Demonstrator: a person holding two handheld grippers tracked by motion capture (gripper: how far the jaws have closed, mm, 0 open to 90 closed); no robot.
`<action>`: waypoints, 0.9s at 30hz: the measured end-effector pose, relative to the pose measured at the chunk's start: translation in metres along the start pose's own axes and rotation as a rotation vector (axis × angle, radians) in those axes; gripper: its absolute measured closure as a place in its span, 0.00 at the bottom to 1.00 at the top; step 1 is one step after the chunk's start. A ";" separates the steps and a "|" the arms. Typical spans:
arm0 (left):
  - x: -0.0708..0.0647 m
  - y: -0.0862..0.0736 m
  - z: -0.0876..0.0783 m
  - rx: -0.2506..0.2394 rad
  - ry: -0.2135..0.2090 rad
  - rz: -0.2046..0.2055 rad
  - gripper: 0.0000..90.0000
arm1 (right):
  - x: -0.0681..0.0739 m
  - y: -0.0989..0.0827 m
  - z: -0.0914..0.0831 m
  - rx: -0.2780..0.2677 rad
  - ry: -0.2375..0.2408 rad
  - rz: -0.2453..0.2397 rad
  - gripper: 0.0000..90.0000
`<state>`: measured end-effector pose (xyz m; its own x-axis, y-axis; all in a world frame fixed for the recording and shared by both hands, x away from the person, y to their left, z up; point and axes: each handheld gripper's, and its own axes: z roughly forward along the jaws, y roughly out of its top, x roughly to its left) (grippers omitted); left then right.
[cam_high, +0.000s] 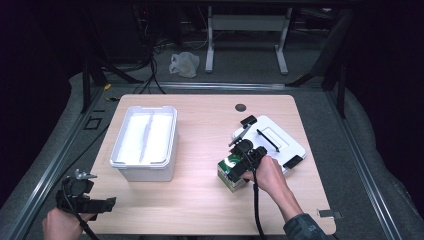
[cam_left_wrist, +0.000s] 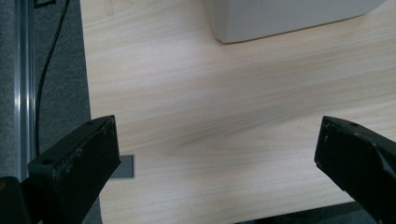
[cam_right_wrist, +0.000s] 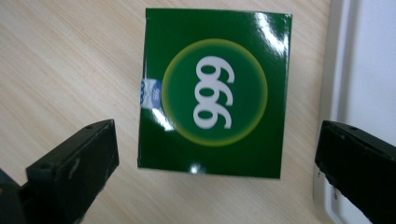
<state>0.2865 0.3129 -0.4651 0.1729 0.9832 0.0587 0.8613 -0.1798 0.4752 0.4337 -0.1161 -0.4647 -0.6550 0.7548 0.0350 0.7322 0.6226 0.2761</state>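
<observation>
Table (cam_high: 200, 200) carries a white bin (cam_high: 145, 142) toward its left edge, a lid (cam_high: 272, 140) by the right edge, and a green box (cam_right_wrist: 212, 93) just left of the lid, w/ right gripper (cam_right_wrist: 217, 154) above it, jaws spread wide either side. Best: drop straight down, keep box centred, clear the lid rim, then squeeze. Left gripper (cam_left_wrist: 217, 149) idles released at front-left corner.

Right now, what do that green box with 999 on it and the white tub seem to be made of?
The green box looks like glossy printed cardboard: sharp folded edges and bright glare streaks on its face. The white tub seems to be matte moulded plastic, with a rolled rim and rounded corners, though the finish is hard to judge.
</observation>
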 end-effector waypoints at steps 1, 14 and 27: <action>0.000 0.000 0.000 0.000 0.000 0.000 0.00 | 0.000 0.002 0.002 0.005 -0.006 -0.003 0.00; 0.008 -0.016 -0.008 -0.003 0.018 -0.025 0.00 | -0.002 0.022 0.032 0.069 -0.012 0.008 0.00; 0.008 -0.017 -0.008 -0.004 0.014 -0.024 0.00 | 0.003 0.025 0.035 0.071 -0.019 -0.004 0.17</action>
<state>0.2694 0.3246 -0.4658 0.1452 0.9876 0.0595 0.8634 -0.1558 0.4799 0.4566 -0.0915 -0.4914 -0.6551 0.7554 0.0158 0.7411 0.6384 0.2077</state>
